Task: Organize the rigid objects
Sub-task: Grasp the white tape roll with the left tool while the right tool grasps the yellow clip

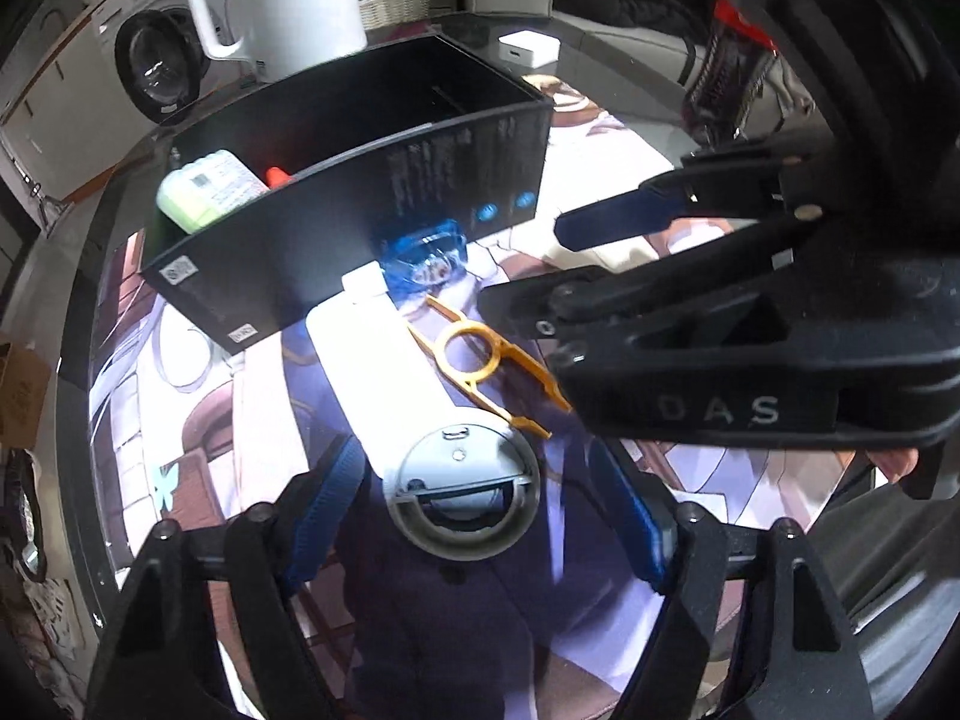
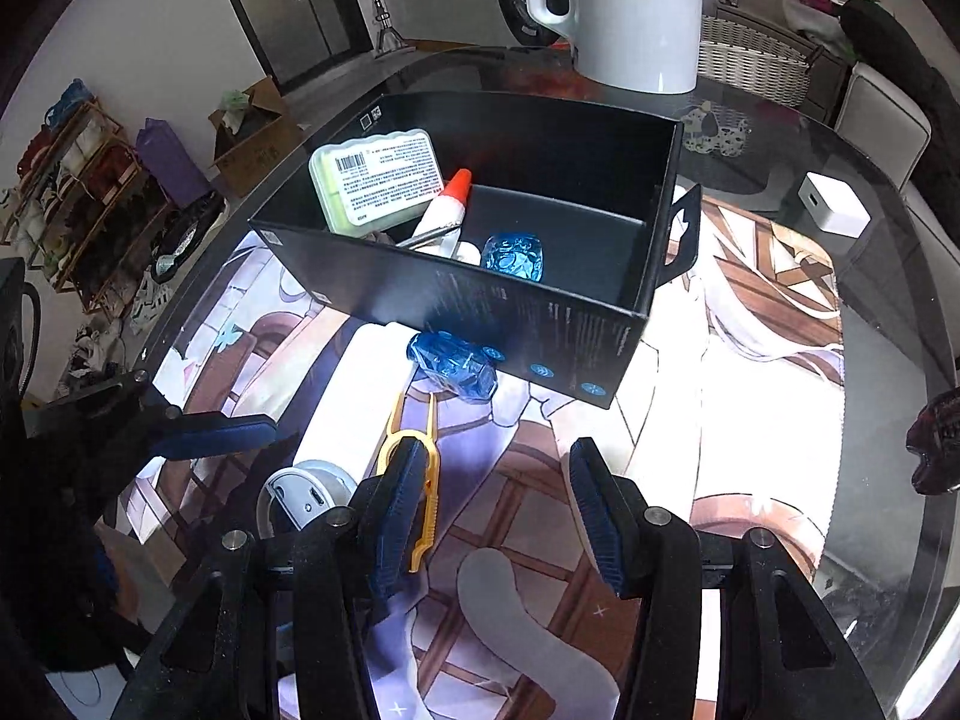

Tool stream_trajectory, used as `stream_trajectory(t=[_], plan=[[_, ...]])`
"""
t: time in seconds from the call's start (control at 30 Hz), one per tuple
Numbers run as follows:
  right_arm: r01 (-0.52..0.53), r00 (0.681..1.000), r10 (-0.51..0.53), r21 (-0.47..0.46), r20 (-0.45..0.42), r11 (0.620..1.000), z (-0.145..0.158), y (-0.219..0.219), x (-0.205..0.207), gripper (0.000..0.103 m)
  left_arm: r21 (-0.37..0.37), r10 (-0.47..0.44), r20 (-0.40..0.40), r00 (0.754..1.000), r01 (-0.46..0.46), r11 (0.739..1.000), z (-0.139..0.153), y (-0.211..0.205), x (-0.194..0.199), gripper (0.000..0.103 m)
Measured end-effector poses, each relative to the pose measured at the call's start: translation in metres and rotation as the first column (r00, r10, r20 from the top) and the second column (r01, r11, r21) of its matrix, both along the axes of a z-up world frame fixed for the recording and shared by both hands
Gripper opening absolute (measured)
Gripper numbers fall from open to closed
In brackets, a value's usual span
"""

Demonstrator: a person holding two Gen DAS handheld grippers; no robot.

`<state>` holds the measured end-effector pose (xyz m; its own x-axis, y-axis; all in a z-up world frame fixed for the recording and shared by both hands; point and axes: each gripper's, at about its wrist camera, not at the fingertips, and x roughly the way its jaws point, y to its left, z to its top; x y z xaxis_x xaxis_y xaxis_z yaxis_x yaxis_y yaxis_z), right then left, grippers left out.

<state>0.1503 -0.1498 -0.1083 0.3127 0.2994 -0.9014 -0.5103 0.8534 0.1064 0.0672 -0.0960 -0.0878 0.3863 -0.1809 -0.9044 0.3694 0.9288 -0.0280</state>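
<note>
Lighting: bright overhead, blown-out glare on the printed mat [image 2: 750, 372] and white cylinder [image 1: 384, 372]. Black box [image 2: 540, 312] interior dim. Fisheye bending, dark vignetted corners; slight blur throughout.

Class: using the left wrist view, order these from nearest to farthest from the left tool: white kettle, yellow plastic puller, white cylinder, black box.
1. White cylinder, its grey end between the left tool's fingers.
2. Yellow plastic puller, just right.
3. Black box, beyond.
4. White kettle, behind the box.
</note>
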Motion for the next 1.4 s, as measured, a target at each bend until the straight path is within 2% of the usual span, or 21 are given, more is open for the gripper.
stream_trajectory(t=[0.03, 0.07, 0.2, 0.33, 0.57, 0.63, 0.7, 1.03, 1.1, 1.17, 1.27, 1.33, 1.4], plan=[[-0.007, 1.0, 0.007, -0.002, -0.003, 1.0, -0.001, 0.003, 0.0, 0.051, 0.01, -0.007, -0.007, 1.0, 0.007, 1.0, -0.002, 0.0, -0.001, 0.051], [-0.013, 1.0, 0.013, -0.005, -0.005, 1.0, -0.002, 0.005, -0.001, 0.051, 0.031, -0.015, 0.007, 1.0, 0.015, 0.999, -0.001, -0.002, -0.002, 0.048], [-0.032, 0.999, 0.032, 0.007, -0.016, 0.999, -0.004, 0.014, -0.003, 0.051, -0.006, -0.019, -0.024, 1.0, 0.019, 1.0, 0.0, 0.007, -0.002, 0.048], [-0.057, 0.998, 0.058, 0.011, -0.03, 0.998, -0.008, 0.025, -0.007, 0.051, -0.009, -0.002, -0.016, 1.0, 0.002, 1.0, 0.005, 0.024, -0.005, 0.048], [-0.097, 0.995, 0.096, -0.038, -0.033, 0.995, -0.019, 0.045, -0.015, 0.05, -0.018, 0.068, -0.015, 0.998, -0.068, 0.998, 0.005, 0.064, -0.005, 0.048], [-0.098, 0.994, 0.097, -0.034, -0.042, 0.995, -0.019, 0.045, -0.015, 0.043, -0.018, 0.079, -0.027, 0.996, -0.08, 0.997, 0.001, 0.071, -0.003, 0.048], [-0.1, 0.994, 0.098, -0.043, -0.048, 0.994, -0.019, 0.044, -0.017, 0.027, -0.018, 0.088, -0.032, 0.996, -0.088, 0.996, -0.002, 0.075, -0.001, 0.048], [-0.086, 0.996, 0.083, -0.105, -0.034, 0.991, -0.021, 0.028, -0.024, 0.027, -0.015, 0.115, -0.022, 0.993, -0.116, 0.993, -0.005, 0.083, 0.01, 0.049], [-0.095, 0.995, 0.092, -0.116, -0.023, 0.989, -0.022, 0.03, -0.024, 0.03, -0.014, 0.114, -0.037, 0.993, -0.114, 0.993, -0.008, 0.083, 0.013, 0.05], [-0.106, 0.994, 0.104, -0.124, -0.019, 0.987, -0.023, 0.034, -0.025, 0.034, -0.02, 0.113, -0.04, 0.993, -0.114, 0.993, -0.01, 0.083, 0.012, 0.058], [-0.116, 0.993, 0.115, -0.133, -0.012, 0.984, -0.025, 0.039, -0.026, 0.036, 0.011, 0.105, -0.033, 0.994, -0.105, 0.994, -0.012, 0.078, 0.01, 0.057], [-0.125, 0.992, 0.125, -0.15, -0.004, 0.981, -0.026, 0.041, -0.029, 0.035, 0.013, 0.102, -0.033, 0.994, -0.101, 0.995, -0.014, 0.077, 0.01, 0.056], [-0.135, 0.991, 0.136, -0.15, -0.008, 0.979, -0.026, 0.043, -0.031, 0.026, 0.011, 0.096, -0.036, 0.995, -0.095, 0.995, -0.013, 0.076, 0.012, 0.056]])
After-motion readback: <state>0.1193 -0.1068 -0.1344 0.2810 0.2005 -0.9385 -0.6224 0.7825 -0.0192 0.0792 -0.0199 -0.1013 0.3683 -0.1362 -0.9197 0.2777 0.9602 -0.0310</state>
